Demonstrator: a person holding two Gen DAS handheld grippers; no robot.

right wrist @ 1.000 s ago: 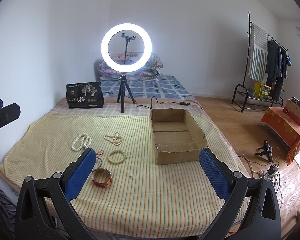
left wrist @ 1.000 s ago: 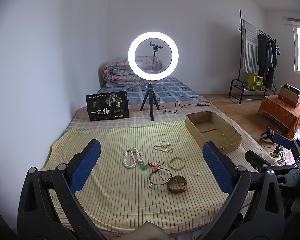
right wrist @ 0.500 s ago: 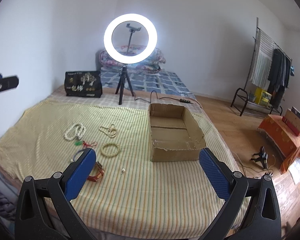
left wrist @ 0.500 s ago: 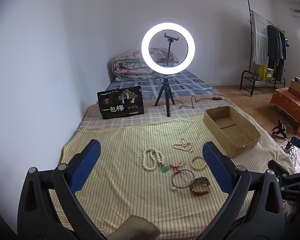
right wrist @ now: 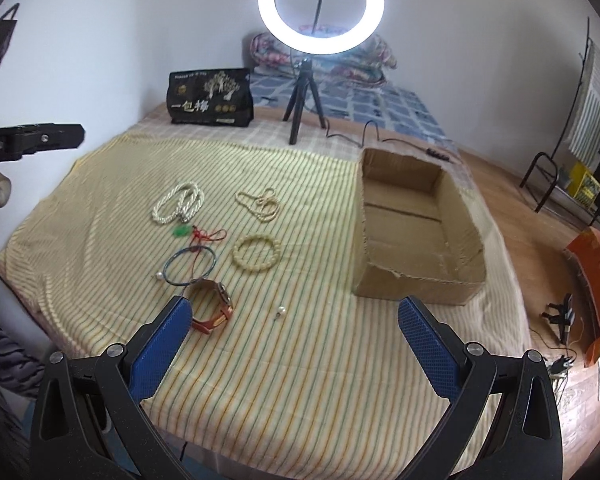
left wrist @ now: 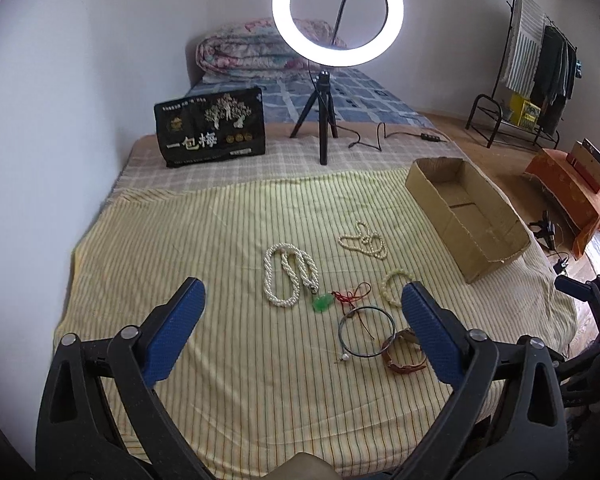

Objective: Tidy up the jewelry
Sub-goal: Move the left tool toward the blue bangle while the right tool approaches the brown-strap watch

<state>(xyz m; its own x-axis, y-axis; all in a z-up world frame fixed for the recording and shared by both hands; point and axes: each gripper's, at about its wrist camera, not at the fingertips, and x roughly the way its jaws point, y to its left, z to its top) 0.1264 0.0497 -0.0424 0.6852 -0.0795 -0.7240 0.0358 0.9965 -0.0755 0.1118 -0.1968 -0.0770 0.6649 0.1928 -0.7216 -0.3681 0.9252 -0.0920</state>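
Jewelry lies on a yellow striped cloth (left wrist: 180, 248): a white pearl necklace (left wrist: 286, 276) (right wrist: 178, 202), a beige bead chain (left wrist: 364, 239) (right wrist: 260, 202), a green pendant on red cord (left wrist: 323, 303) (right wrist: 182, 231), a beaded bracelet (right wrist: 257, 252) (left wrist: 394, 284), a dark bangle (left wrist: 366, 331) (right wrist: 190, 266), a brown watch (right wrist: 214, 308) (left wrist: 402, 354) and a pearl stud (right wrist: 281, 312). An empty cardboard box (left wrist: 466, 216) (right wrist: 416, 228) sits to their right. My left gripper (left wrist: 300, 332) and my right gripper (right wrist: 292, 336) are open and empty above the near edge.
A ring light on a tripod (left wrist: 328, 80) (right wrist: 312, 60) and a black printed bag (left wrist: 212, 132) (right wrist: 210, 98) stand behind the cloth. Its cable (left wrist: 380, 138) runs right. A clothes rack (left wrist: 536, 60) and an orange-covered stand (left wrist: 568, 192) are on the floor at the right.
Both grippers have moved forward and tilted down toward the jewelry, which looks larger and closer. Both stay open. Nothing on the cloth has moved.
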